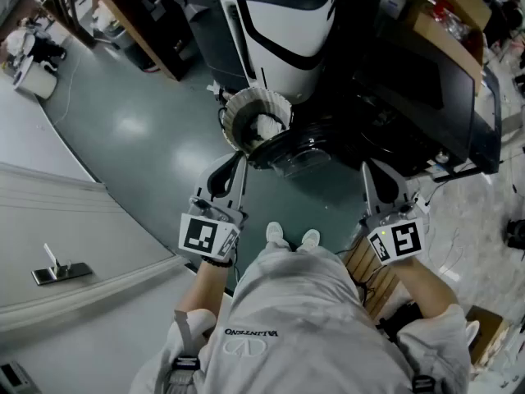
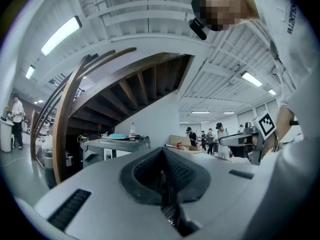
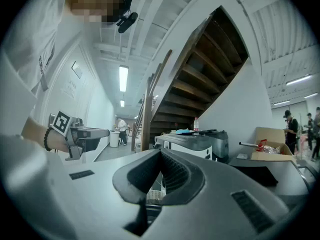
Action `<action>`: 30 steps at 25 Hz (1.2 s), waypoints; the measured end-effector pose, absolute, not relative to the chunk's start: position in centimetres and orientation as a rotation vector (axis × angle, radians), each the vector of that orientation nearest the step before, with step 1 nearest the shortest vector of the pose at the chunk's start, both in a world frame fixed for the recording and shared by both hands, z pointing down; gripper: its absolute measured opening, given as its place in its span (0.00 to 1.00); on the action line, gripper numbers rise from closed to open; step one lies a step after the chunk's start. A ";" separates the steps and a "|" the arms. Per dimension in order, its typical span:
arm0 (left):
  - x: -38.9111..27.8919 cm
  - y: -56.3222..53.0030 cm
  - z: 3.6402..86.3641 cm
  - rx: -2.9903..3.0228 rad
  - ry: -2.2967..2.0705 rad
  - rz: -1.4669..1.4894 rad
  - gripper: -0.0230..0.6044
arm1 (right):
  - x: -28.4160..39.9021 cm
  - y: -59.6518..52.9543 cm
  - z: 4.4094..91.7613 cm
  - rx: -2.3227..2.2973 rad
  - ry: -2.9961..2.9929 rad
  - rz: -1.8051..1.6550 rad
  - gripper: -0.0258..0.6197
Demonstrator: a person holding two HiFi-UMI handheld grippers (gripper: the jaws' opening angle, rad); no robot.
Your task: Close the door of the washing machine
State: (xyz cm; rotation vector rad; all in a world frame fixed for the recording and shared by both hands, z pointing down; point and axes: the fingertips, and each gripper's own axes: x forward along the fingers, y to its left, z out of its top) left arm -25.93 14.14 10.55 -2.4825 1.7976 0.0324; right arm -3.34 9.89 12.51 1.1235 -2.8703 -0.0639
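- The washing machine stands dead ahead of me on the floor, with a smooth white shell and curved black bands.
- Its door, a round, glossy dark glass bowl in a black ring, hangs open. It is swung out toward me, just right of the opening.
- That opening is a pale ribbed ring around a white drum.
- My left gripper is matte grey plastic and level. Its ridged black pads are pressed together with nothing between them. It sits just short of the opening's rim, not touching.
- My right gripper has the same ribbed rubber, also closed on nothing. It is off to the door's right, apart from it.
- The door sits between my two grippers, ahead of both.
- The floor is slick, shiny teal, with wide open room left of the machine.
- On the right side, dark boxy equipment crowds the door's edge, so it is tight there.
- My white shoes are planted near the door.
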 end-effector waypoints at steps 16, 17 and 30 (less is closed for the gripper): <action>-24.4 15.8 11.3 -2.406 1.925 -0.008 0.03 | -1.4 9.1 13.4 1.031 -2.902 -0.039 0.06; -24.2 16.0 11.5 -2.396 1.937 -0.010 0.03 | -1.5 9.2 13.5 1.002 -2.909 -0.038 0.06; -26.9 18.7 14.9 -2.365 2.075 -0.083 0.03 | -6.3 8.1 14.6 0.729 -2.975 -0.033 0.06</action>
